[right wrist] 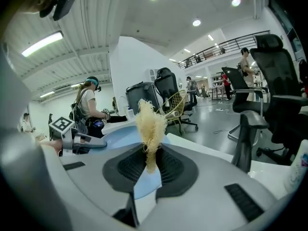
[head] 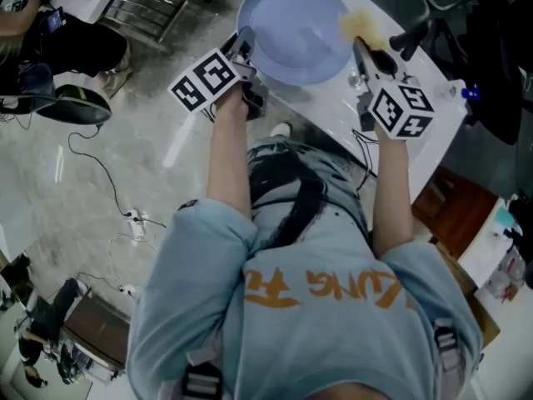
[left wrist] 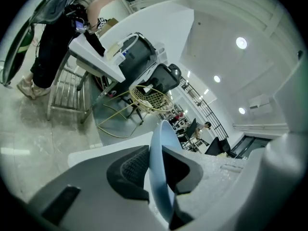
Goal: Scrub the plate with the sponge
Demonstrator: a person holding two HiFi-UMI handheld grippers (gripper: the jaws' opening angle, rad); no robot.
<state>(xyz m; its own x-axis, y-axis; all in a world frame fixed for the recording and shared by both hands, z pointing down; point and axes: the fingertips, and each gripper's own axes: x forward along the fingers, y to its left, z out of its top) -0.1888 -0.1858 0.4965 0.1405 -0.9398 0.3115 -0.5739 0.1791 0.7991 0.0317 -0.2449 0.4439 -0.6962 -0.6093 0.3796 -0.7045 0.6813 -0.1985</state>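
A pale blue plate (head: 296, 27) is held up over the white table (head: 333, 111). My left gripper (head: 243, 47) is shut on its left rim. In the left gripper view the rim (left wrist: 158, 148) runs edge-on between the two dark pads, with my left gripper (left wrist: 156, 170) clamped on it. A yellow fibrous sponge (head: 360, 25) sits at the plate's right edge, pinched by my right gripper (head: 360, 50). In the right gripper view the sponge (right wrist: 150, 121) stands up from the shut right gripper (right wrist: 150, 165), the plate (right wrist: 115, 134) lies just beyond it, and the left gripper (right wrist: 79, 141) shows at the plate's far side.
A metal rack (head: 154, 7) and cables (head: 100, 173) are on the floor at left, where a seated person (head: 50, 40) is. A wooden box (head: 454, 207) stands right of the table. Office chairs (right wrist: 274, 81) stand beyond the table, and a bottle (right wrist: 299, 167) at its right edge.
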